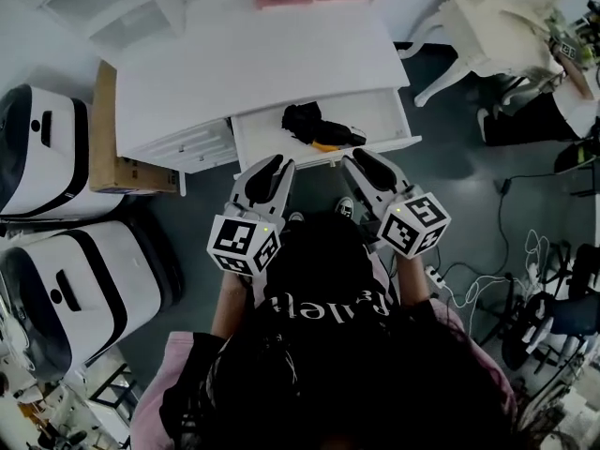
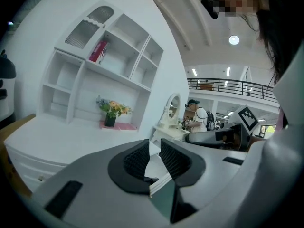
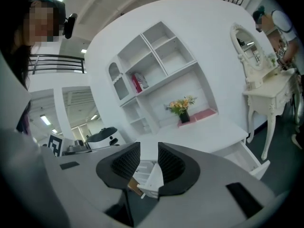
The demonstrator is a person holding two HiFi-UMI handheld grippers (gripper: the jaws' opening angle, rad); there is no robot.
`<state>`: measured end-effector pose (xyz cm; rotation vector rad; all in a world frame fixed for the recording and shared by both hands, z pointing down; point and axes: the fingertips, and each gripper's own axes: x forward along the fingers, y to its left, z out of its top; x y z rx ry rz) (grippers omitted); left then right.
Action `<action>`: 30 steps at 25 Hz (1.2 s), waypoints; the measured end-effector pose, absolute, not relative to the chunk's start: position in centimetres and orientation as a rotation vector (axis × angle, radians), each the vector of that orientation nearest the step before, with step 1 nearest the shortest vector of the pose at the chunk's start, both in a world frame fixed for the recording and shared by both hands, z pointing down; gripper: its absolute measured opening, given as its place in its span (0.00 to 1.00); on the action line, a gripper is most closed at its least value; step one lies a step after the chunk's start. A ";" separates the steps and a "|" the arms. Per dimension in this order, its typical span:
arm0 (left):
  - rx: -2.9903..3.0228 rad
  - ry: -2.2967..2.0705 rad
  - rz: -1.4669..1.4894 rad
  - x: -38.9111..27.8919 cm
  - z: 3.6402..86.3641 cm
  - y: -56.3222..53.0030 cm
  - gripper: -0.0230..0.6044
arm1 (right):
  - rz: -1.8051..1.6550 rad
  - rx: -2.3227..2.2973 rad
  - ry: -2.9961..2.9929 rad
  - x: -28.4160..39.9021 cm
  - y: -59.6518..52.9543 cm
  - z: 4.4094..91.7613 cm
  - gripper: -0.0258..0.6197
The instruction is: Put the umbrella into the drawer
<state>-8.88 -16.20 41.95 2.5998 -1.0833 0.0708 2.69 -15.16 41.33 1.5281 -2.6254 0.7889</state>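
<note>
Far left, on the floor: two white-and-black rounded cases, then a brown cardboard box against the side of the white wooden counter.

Left gripper: held just in front of the counter's edge and pointing roughly level. In the left gripper view its jaws stand a narrow gap apart with nothing between them: released, empty.

Centre: the white pull-out drawer stands open under the counter top. The black folded fabric umbrella lies inside it, toward the front left. An orange piece touches it at the front; probably the handle or strap, but the head view is too small to be sure.

Right gripper: level with the left one and just before the drawer front. Its jaws are likewise a narrow gap apart and hold nothing.

Judgement: the umbrella is already placed, and the drawer has not been shut.

Risks from here:
- If the drawer is pushed in, bunched fabric standing above the drawer rim could catch under the counter top and jam.
- A push from one gripper alone, off-centre, could skew the drawer on its runners.
- Either gripper, being so near the drawer front, could knock it.
</note>
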 end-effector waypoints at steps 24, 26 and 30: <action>2.594 -1.120 -0.001 -3.2 39.5 -6.7 0.17 | 0.720 1.389 -2.549 5.8 -4.5 43.7 0.17; 2.578 -1.150 -0.001 -2.8 39.3 -4.8 0.17 | 0.711 1.367 -2.562 6.2 -2.9 43.6 0.17; 2.558 -1.201 -0.003 -2.3 39.1 -1.0 0.17 | 0.689 1.330 -2.590 7.0 0.2 43.4 0.17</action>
